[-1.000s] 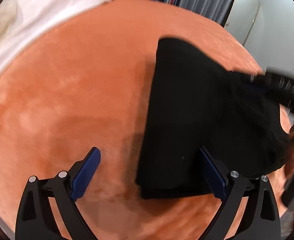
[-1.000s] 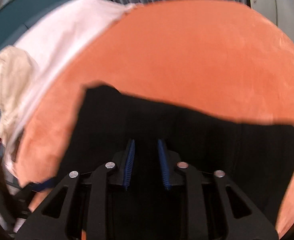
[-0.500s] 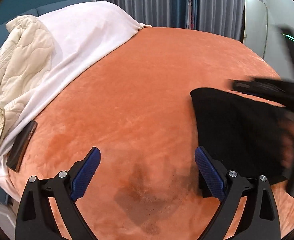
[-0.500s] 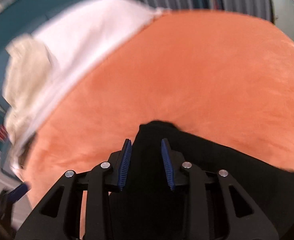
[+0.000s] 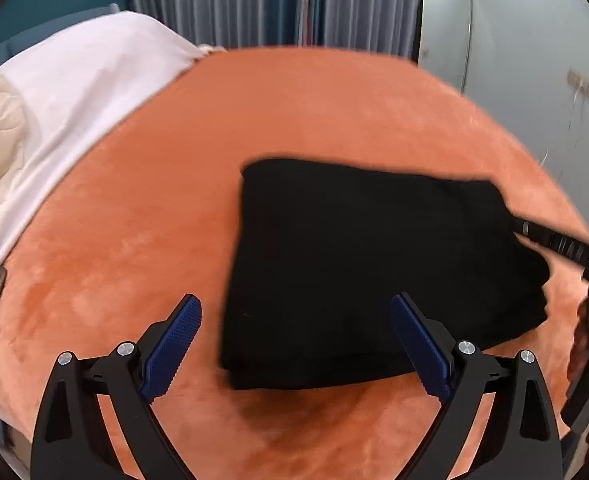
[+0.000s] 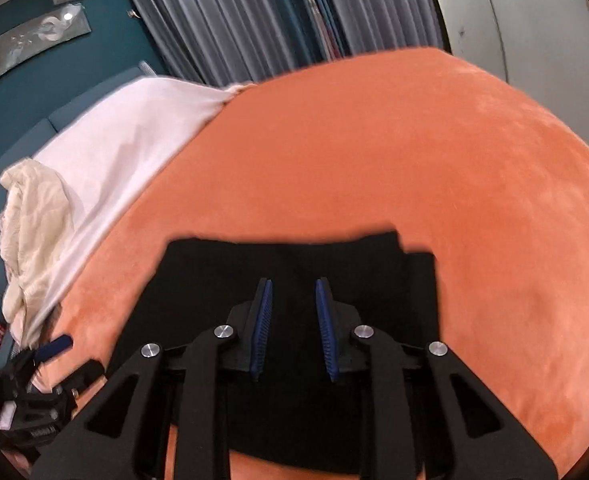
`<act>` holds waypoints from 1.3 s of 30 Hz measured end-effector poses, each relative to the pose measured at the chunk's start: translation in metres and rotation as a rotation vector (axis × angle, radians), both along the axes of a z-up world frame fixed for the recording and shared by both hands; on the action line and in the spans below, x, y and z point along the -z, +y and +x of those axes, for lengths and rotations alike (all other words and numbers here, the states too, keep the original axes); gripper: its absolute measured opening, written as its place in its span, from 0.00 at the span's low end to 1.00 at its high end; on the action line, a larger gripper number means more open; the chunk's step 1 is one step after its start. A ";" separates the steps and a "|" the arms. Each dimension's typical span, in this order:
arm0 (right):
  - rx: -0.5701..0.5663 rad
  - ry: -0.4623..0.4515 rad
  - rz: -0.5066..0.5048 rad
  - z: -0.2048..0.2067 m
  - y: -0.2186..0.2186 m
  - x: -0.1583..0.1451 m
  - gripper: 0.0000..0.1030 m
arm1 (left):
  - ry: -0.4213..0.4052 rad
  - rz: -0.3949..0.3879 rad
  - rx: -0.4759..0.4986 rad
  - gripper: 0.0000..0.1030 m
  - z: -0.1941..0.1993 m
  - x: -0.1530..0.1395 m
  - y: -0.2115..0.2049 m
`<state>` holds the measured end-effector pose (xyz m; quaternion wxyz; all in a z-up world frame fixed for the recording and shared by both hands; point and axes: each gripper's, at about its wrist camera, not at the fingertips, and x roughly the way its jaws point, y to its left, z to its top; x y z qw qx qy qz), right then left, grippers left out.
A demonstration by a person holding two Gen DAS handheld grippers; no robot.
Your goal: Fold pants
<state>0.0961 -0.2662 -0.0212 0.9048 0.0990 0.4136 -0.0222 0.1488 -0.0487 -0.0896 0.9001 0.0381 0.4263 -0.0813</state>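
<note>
Right gripper (image 6: 293,328) had just been narrowing its jaws, and I saw them stand close together over the black pants (image 5: 370,272), cloth beneath them; whether the pads pinched fabric I could not tell. Left gripper (image 5: 294,344) hung wide and empty at the pants' near edge. Compared with a second earlier, the bundle had swung on the orange bedspread (image 5: 334,112) from lying lengthwise away from my left camera to lying across it. I judged the folding nearly finished: a compact rectangle, long axis running left to right, its ragged end toward the right gripper.
</note>
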 end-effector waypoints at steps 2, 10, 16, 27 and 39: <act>0.004 0.005 -0.014 -0.003 -0.007 0.024 0.13 | 0.051 0.064 -0.012 0.92 0.013 0.025 -0.006; -0.054 -0.078 0.009 -0.046 0.030 -0.013 0.18 | 0.049 0.073 -0.062 0.92 0.011 0.028 0.003; -0.011 -0.046 0.036 -0.059 0.006 0.004 0.14 | 0.047 0.099 -0.061 0.92 0.008 0.028 -0.003; -0.009 -0.004 -0.025 -0.075 0.012 0.011 0.19 | 0.040 0.113 -0.067 0.91 -0.008 0.022 -0.003; 0.099 -0.048 0.336 -0.115 -0.082 -0.005 0.95 | 0.237 -0.417 -0.082 0.89 0.012 0.013 0.110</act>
